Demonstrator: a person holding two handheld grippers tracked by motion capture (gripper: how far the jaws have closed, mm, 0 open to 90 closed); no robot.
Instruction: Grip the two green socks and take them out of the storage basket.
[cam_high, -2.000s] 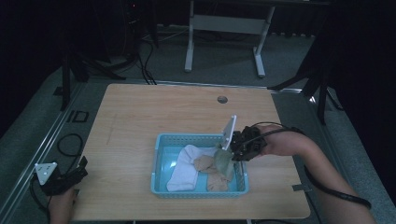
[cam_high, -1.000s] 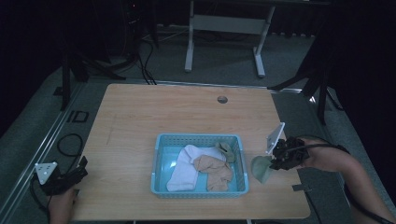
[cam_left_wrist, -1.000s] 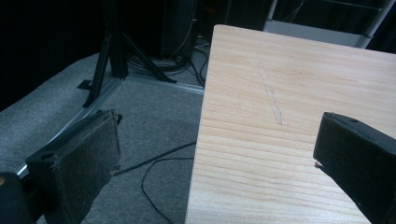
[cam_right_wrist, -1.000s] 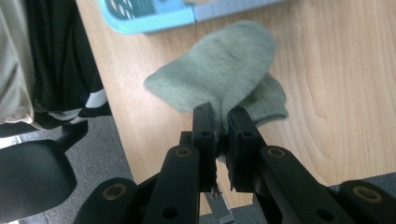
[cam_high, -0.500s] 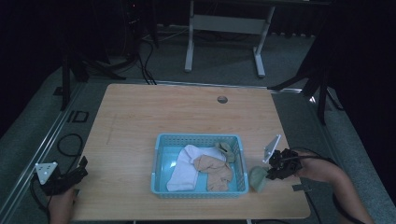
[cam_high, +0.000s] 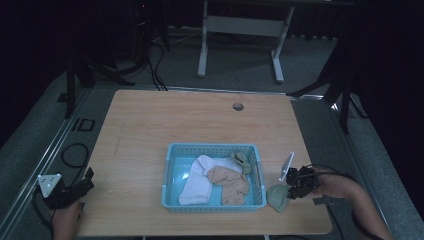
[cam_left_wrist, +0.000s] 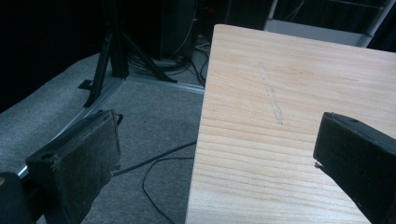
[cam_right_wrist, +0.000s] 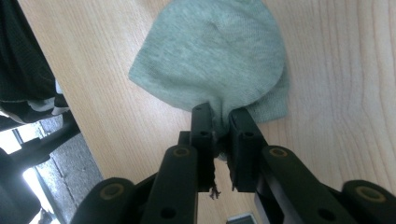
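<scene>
1. Green sock (cam_high: 277, 197): it lies spread on the table (cam_high: 150, 125), just beside the right wall of the blue basket (cam_high: 172, 170), outside it. In the right gripper view the sock (cam_right_wrist: 215, 56) fans out flat on the wood.
2. Your right gripper (cam_high: 296, 186): its jaws have just been opening slightly, yet they stand narrow and pinch the sock's edge (cam_right_wrist: 219, 123); it sits right of the basket, near the table's front edge.
3. Basket contents: a white sock (cam_high: 200, 177), a tan sock (cam_high: 231, 181) and a small greenish piece (cam_high: 243, 161) at the back right corner.
4. Your left gripper (cam_high: 75, 189): jaws wide with nothing between them, well apart from the basket, at the table's front left corner (cam_left_wrist: 261, 154).
</scene>
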